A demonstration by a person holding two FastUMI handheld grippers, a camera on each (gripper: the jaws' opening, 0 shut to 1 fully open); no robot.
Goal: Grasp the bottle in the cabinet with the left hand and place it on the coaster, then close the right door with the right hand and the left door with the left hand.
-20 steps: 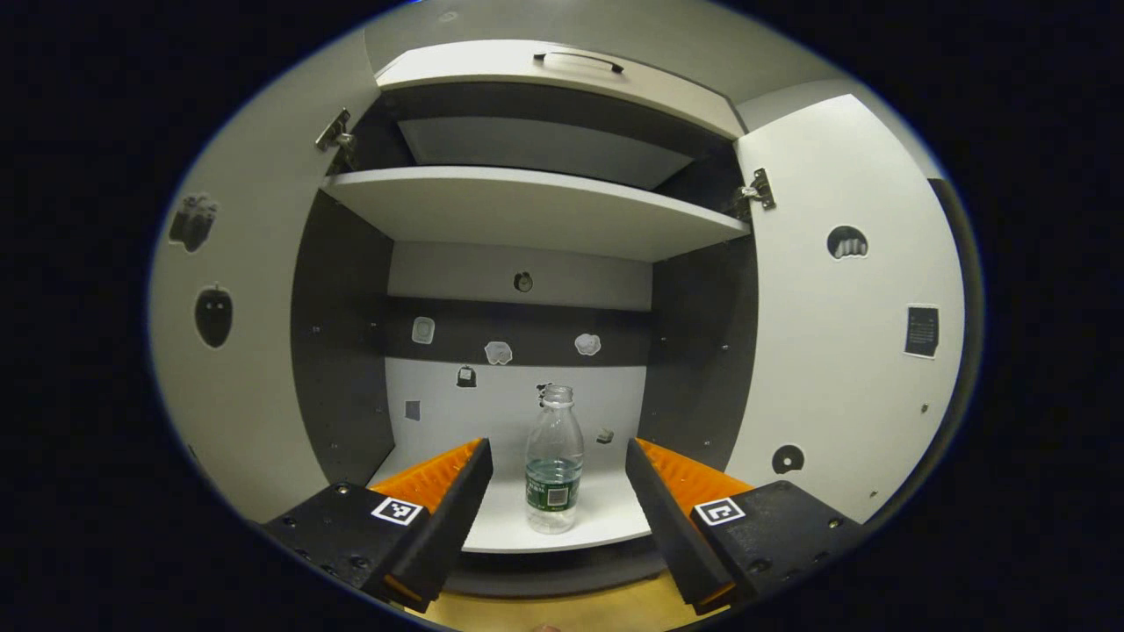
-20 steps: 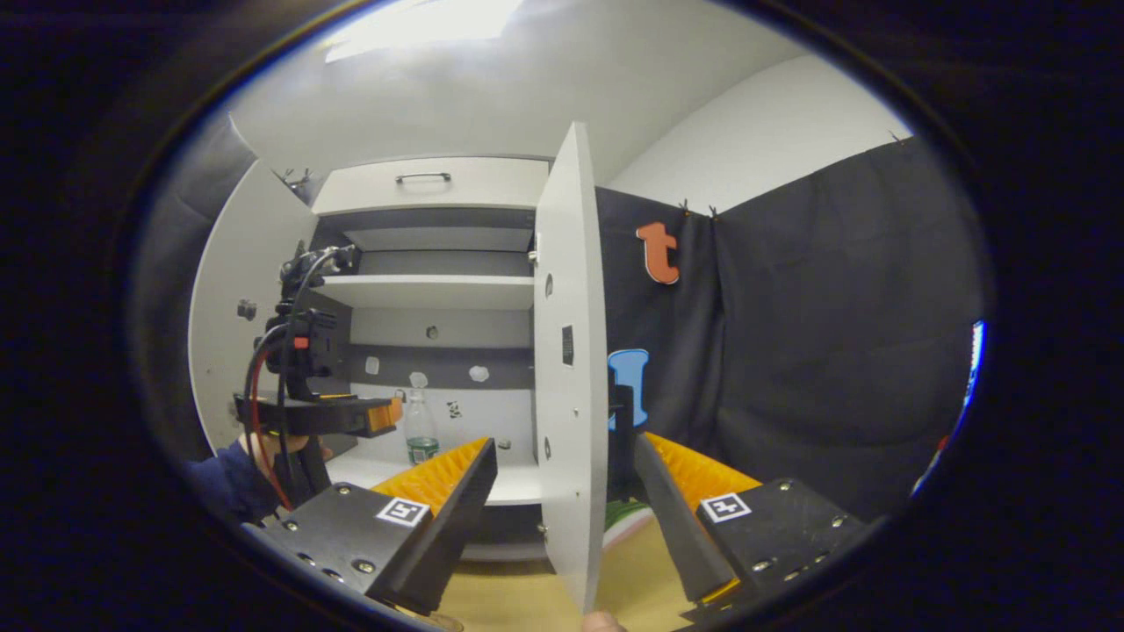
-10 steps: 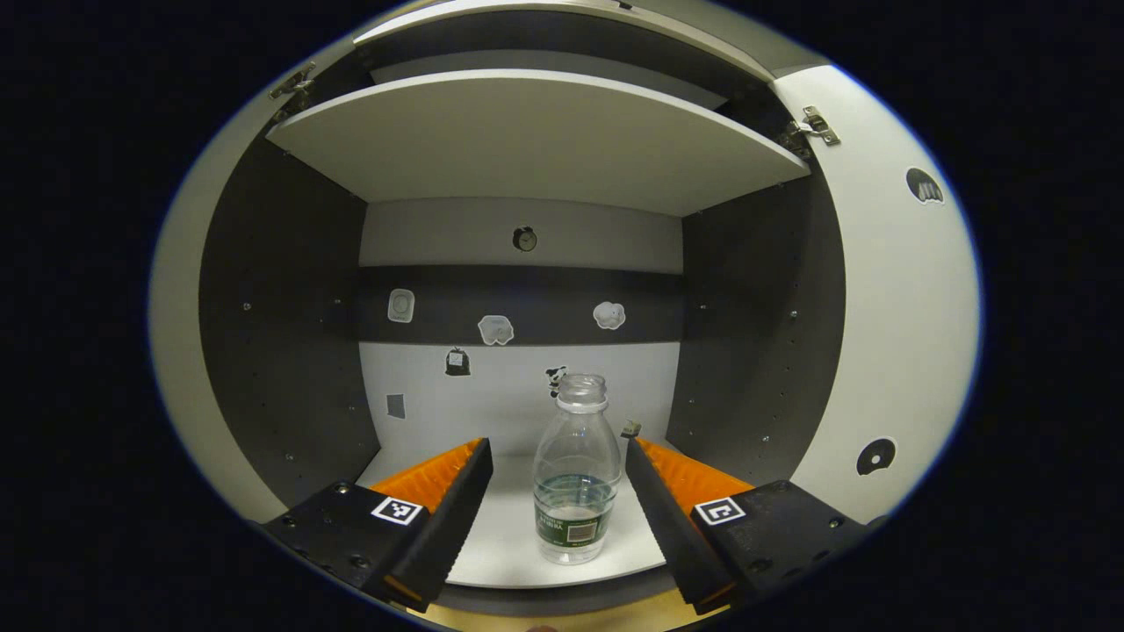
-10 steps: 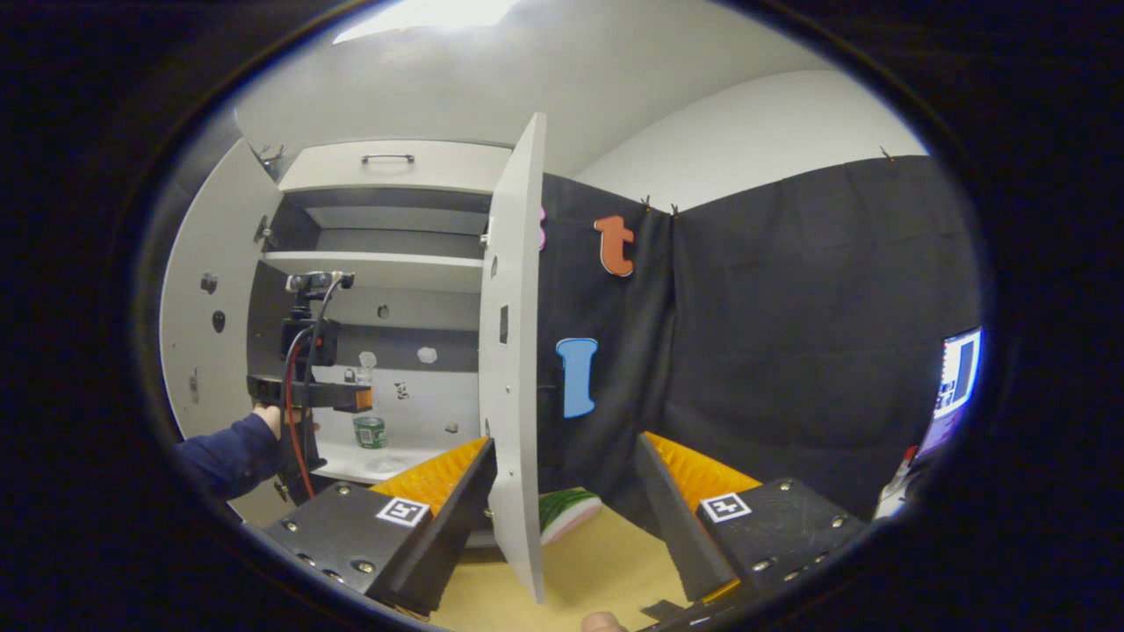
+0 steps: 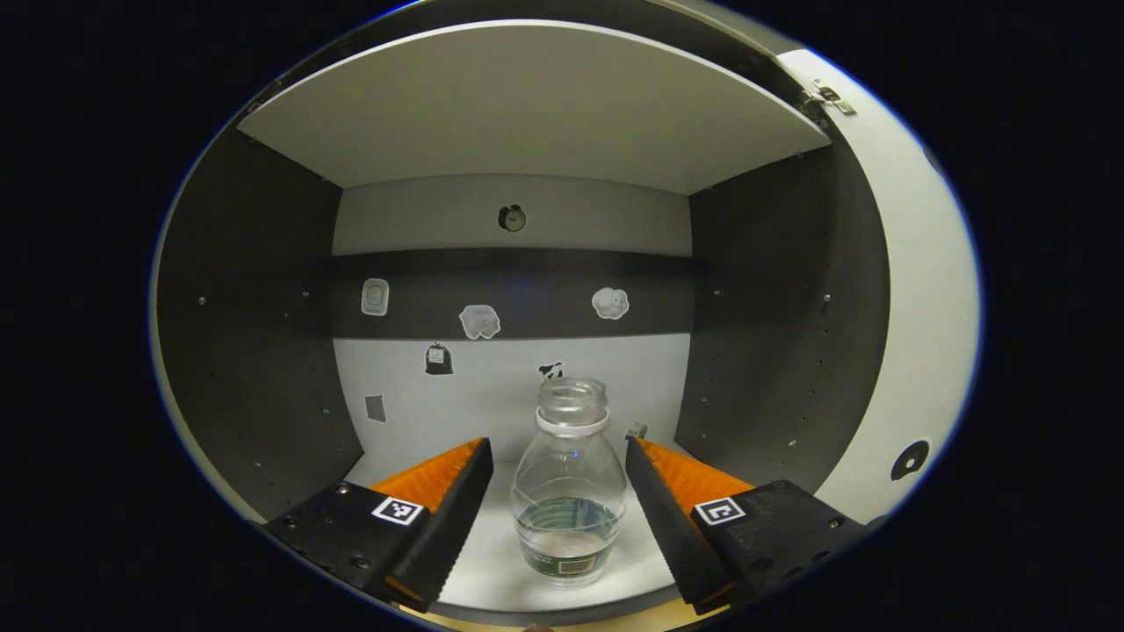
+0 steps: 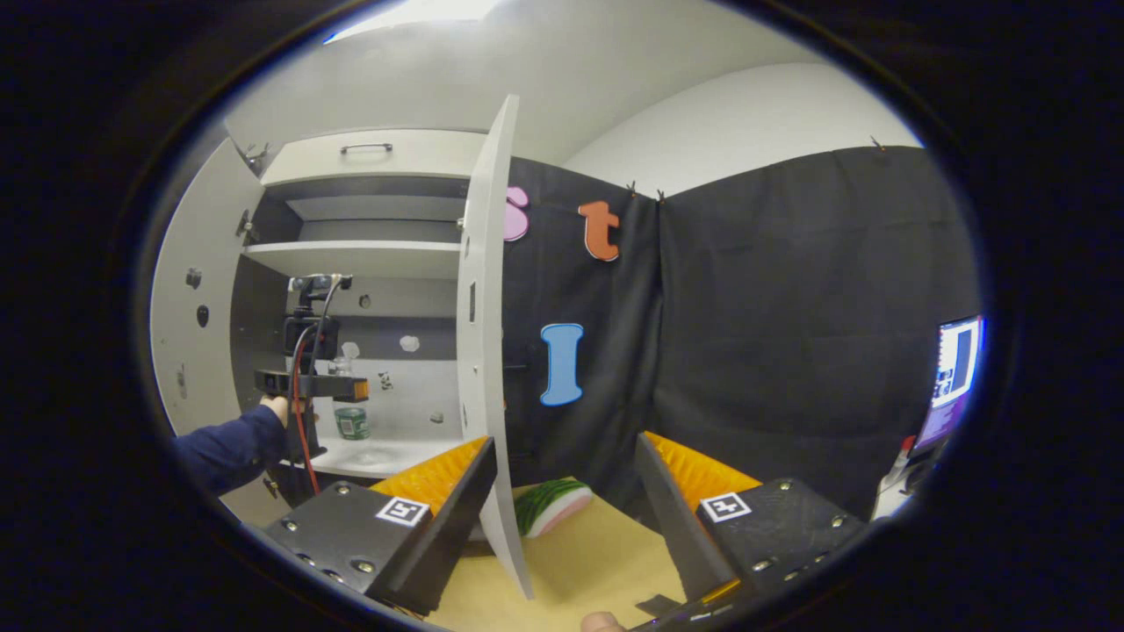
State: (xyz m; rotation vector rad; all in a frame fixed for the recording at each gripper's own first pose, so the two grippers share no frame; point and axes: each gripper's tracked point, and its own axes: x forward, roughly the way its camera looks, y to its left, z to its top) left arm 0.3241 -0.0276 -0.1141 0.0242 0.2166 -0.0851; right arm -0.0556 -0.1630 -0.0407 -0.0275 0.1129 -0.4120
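A clear, capless bottle (image 5: 569, 491) with a little water and a green label stands upright on the cabinet's lower shelf (image 5: 492, 575). My left gripper (image 5: 556, 448) is open, one finger on each side of the bottle, with gaps left and right. In the right gripper view the left gripper (image 6: 351, 389) reaches into the cabinet at the bottle (image 6: 351, 423), held by a hand with a blue sleeve. My right gripper (image 6: 564, 443) is open and holds nothing, low over the wooden table. The open right door (image 6: 479, 351) stands edge-on just beyond its left finger. A watermelon-slice coaster (image 6: 546, 509) lies on the table behind that door.
The upper shelf (image 5: 527, 114) hangs over the bottle, with dark side walls (image 5: 255, 351) close on both sides. The left door (image 6: 184, 333) is swung open. A drawer with a handle (image 6: 369, 158) tops the cabinet. A lit screen (image 6: 953, 377) is at far right.
My left gripper has pushed deeper into the cabinet, so the bottle now stands between its fingers. The right gripper has shifted, and the right door has slid leftward in its view.
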